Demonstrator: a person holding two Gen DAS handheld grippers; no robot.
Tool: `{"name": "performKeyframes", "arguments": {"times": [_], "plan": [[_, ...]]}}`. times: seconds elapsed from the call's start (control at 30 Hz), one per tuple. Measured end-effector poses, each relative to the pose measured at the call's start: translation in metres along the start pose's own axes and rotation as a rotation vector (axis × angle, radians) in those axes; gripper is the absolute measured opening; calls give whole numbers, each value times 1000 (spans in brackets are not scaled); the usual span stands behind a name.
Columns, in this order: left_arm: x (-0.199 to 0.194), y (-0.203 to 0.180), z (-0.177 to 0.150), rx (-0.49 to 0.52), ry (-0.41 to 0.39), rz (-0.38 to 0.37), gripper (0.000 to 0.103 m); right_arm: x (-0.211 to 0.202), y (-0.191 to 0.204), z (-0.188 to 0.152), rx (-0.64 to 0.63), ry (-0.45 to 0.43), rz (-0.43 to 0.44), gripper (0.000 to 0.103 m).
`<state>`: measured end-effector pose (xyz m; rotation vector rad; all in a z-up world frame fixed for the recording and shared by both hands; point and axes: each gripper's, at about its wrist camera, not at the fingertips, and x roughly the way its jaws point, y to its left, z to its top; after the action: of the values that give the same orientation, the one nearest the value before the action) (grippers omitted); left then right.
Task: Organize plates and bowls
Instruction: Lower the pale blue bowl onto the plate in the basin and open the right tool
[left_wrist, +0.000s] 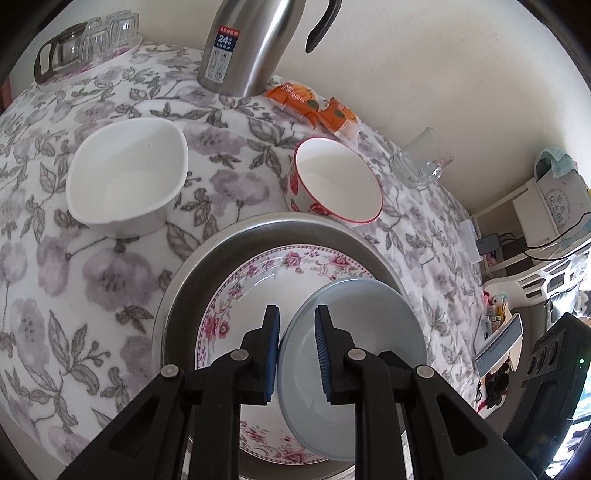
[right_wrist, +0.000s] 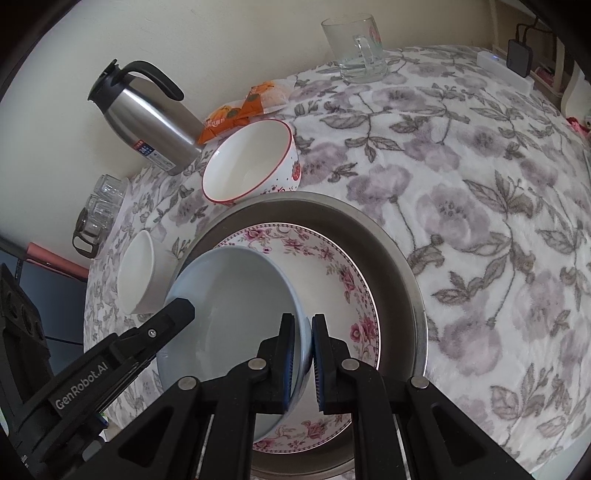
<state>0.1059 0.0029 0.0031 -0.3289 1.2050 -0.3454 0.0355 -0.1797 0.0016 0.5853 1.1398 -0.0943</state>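
Both black two-finger grippers straddle opposite rims of the pale blue ceramic bowl (right_wrist: 236, 314): right gripper (right_wrist: 303, 363) pinching it, left gripper (left_wrist: 297, 354) spread, above the floral plate (right_wrist: 343, 280) in the steel basin (right_wrist: 399, 266).

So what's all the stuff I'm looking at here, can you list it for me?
metal tray: one, silver, near table edge
floral plate: one, white with pink flowers, in the tray
blue plate: one, pale blue, tilted over the floral plate
strawberry bowl: one, white with red rim, behind tray
white bowl: one, plain white, far left of the tray
thermos jug: one, steel with black handle, by the wall
snack packets: orange, beside the jug
glass mug: one, clear, by the wall
small glasses and glass pot: clear, far corner
tablecloth: grey-purple floral
left hand-held gripper: black, straddling the blue plate's rim
right hand-held gripper: black, gripping that rim
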Motion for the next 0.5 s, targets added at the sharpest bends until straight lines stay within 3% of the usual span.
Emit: {"name": "performKeyframes", "arguments": {"times": [0.5], "plan": [[10,6,-1,-22,30,9,20,11,-2,-2,-2,24,-7,11]]}}
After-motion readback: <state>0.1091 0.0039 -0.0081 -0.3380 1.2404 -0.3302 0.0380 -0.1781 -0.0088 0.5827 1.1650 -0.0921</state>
